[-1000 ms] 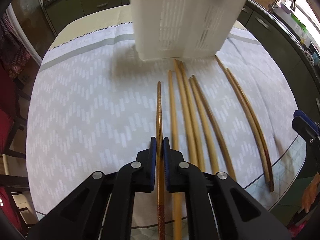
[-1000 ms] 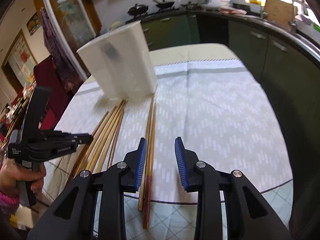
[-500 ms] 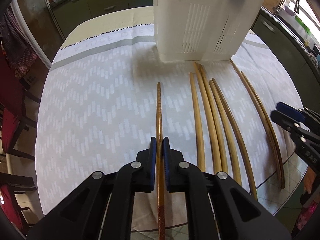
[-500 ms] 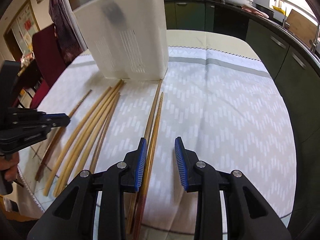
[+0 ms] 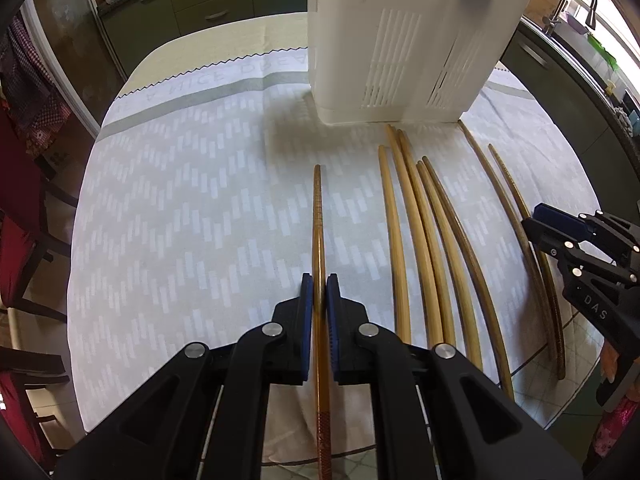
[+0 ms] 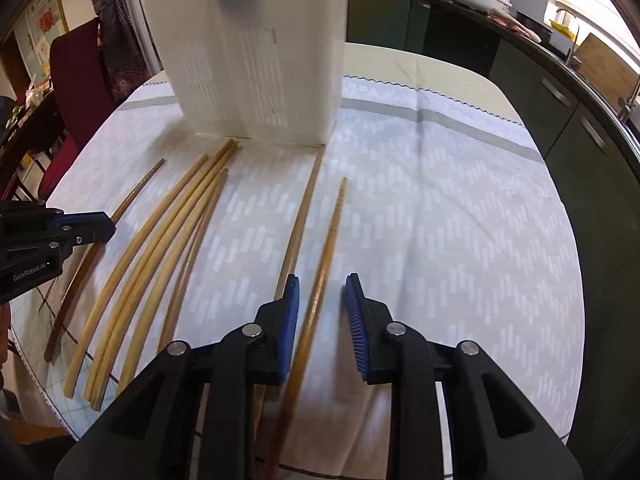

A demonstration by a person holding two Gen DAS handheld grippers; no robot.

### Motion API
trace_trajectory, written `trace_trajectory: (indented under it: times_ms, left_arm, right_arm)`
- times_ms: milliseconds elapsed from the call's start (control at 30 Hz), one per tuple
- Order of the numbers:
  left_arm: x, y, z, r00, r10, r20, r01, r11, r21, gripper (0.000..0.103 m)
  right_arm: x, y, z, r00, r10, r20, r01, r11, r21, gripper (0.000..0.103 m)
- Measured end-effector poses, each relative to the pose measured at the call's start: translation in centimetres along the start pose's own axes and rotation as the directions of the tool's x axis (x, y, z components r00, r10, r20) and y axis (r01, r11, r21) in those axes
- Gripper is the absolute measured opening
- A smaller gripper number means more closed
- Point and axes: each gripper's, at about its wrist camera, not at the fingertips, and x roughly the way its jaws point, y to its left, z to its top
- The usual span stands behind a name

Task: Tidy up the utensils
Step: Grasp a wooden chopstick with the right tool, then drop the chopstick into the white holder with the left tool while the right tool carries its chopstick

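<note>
Several wooden chopsticks lie on the patterned tablecloth in front of a white slotted utensil holder, which also shows in the right wrist view. My left gripper is shut on a brown chopstick and holds it pointing toward the holder. My right gripper is open, straddling one chopstick of a brown pair lying on the cloth; the other lies just left of its left finger. A group of lighter chopsticks lies between the two grippers.
The round table ends close behind both grippers. Dark green kitchen cabinets curve along the right. A red chair stands at the table's far left side. A sink tap is beyond the holder.
Both grippers have moved forward toward the holder. The left gripper has carried its chopstick away from the lighter group. The right gripper now straddles one chopstick of the brown pair.
</note>
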Motion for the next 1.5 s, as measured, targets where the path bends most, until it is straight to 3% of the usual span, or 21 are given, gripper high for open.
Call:
trace_trajectory:
  times_ms: [333, 400, 500, 633, 833, 1100, 1500]
  left_arm:
    - [0.3, 0.8, 1.1, 1.000, -0.021, -0.013, 0.021, 0.999, -0.024, 0.007]
    - [0.4, 0.8, 1.3, 1.000, -0.015, -0.017, 0.015, 1.000, -0.018, 0.007]
    - [0.4, 0.7, 1.4, 1.000, -0.012, -0.018, 0.012, 1.000, -0.007, 0.007]
    - [0.4, 1.1, 1.6, 0.999, -0.026, -0.025, 0.025, 1.000, -0.013, 0.007]
    - [0.2, 2.3, 1.7, 0.998, -0.059, -0.010, 0.059, 0.997, -0.045, 0.007]
    - [-4.5, 3.7, 2.0, 0.990, -0.070, 0.122, 0.074, 0.997, -0.035, 0.007]
    - [-9.4, 2.8, 1.4, 0.972, -0.090, 0.218, 0.094, 0.996, -0.009, 0.007]
  right_arm:
    - [0.6, 0.0, 0.9, 1.000, -0.005, -0.011, 0.006, 0.999, 0.040, 0.022]
    - [0.7, 0.0, 1.1, 1.000, -0.007, -0.018, 0.008, 0.999, 0.048, 0.020]
    - [0.6, 0.7, 1.1, 1.000, -0.008, -0.020, 0.008, 0.999, 0.038, 0.008]
    - [0.6, 0.0, 1.2, 0.999, 0.041, -0.020, -0.039, 0.995, 0.087, 0.007]
    - [-2.4, -1.3, 0.9, 0.988, 0.104, 0.111, -0.117, 0.986, 0.116, 0.007]
    - [-8.0, -2.2, 0.1, 0.950, 0.133, 0.282, -0.169, 0.980, 0.109, 0.007]
    - [-13.3, -1.0, -1.4, 0.914, 0.150, 0.377, -0.183, 0.982, 0.052, 0.007]
